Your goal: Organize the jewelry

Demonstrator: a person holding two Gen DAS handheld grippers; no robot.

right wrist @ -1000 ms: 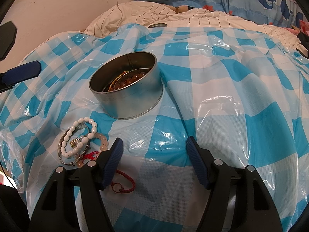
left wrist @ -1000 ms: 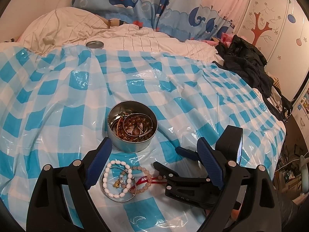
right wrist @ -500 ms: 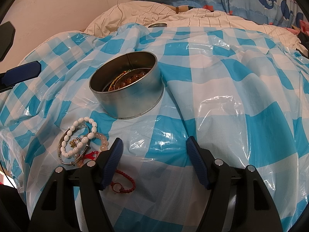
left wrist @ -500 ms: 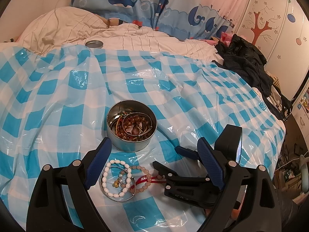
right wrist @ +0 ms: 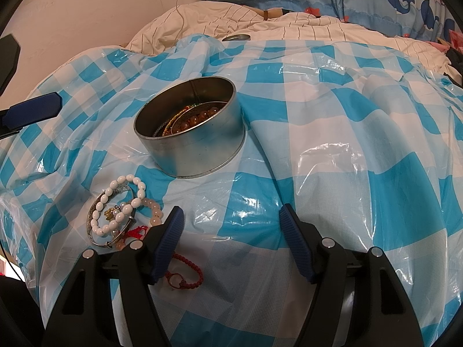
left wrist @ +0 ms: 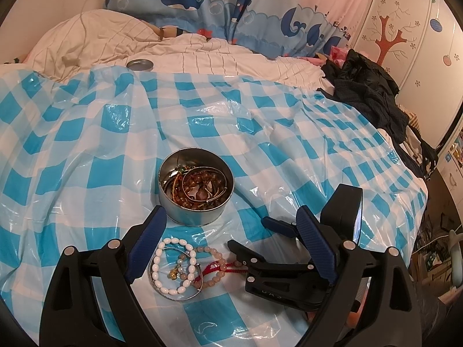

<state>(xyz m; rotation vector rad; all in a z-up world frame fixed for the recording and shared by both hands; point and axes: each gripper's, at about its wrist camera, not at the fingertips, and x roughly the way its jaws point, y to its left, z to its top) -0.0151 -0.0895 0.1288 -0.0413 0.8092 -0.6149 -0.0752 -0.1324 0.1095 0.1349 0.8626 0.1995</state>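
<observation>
A round metal tin [left wrist: 196, 186] holding amber beads and bangles stands on the blue-checked plastic sheet [left wrist: 86, 156]; it also shows in the right wrist view [right wrist: 191, 141]. In front of it lie a white bead bracelet [left wrist: 173, 266], a silver bangle [left wrist: 185, 296], a pink bead bracelet [left wrist: 215, 266] and a red cord bracelet [right wrist: 185, 271]. My left gripper [left wrist: 231, 228] is open and empty above the pile. My right gripper [right wrist: 231, 217] is open and empty; it lies low on the sheet to the right of the pile [left wrist: 272, 248], its left finger next to the red cord.
The tin's lid [left wrist: 140, 64] lies at the far edge of the sheet on a striped white duvet [left wrist: 202, 55]. Dark clothes [left wrist: 373, 95] are heaped at the right. A whale-print curtain [left wrist: 231, 8] hangs behind. The bed edge drops off on the right.
</observation>
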